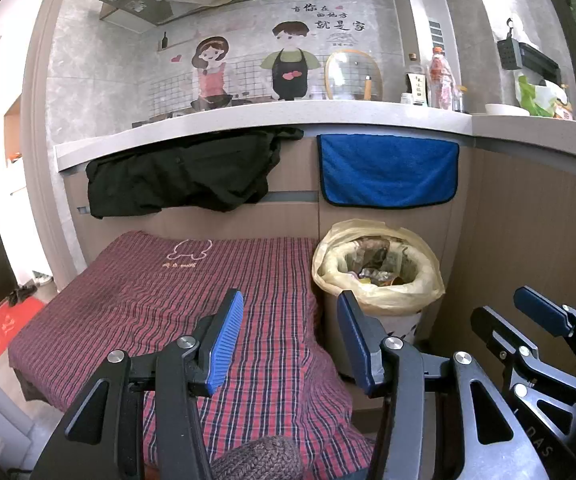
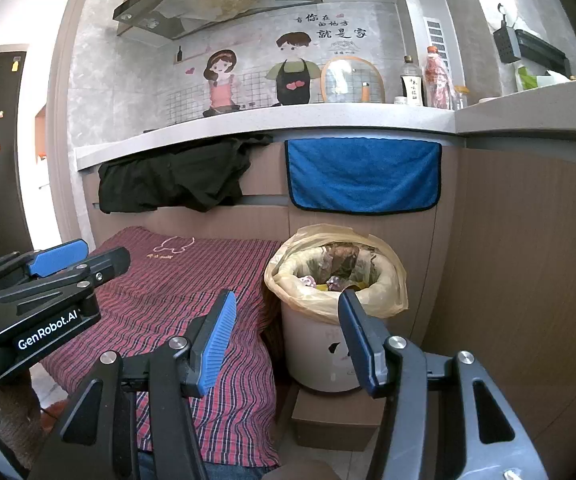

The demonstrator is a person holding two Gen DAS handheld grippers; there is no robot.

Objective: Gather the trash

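Observation:
A white trash bin [image 1: 399, 326] [image 2: 319, 348] lined with a pale yellow bag [image 1: 371, 292] [image 2: 383, 300] stands on the floor against the cabinet, full of mixed rubbish. My left gripper [image 1: 291, 340] is open and empty, hovering over the red plaid cloth [image 1: 168, 292] just left of the bin. My right gripper [image 2: 288, 340] is also open with nothing between its fingers, aimed at the bin's left side. In the left wrist view the right gripper [image 1: 527, 316] appears at the lower right. The left gripper [image 2: 76, 260] shows at the left edge of the right wrist view.
A red plaid cloth [image 2: 192, 292] covers a low surface left of the bin. A black garment [image 1: 184, 176] and a blue towel [image 1: 387, 172] hang from the countertop [image 1: 248, 120]. Bottles [image 1: 441, 80] and a pot lid [image 1: 353, 76] stand on it. A wood panel wall [image 2: 527, 260] closes the right.

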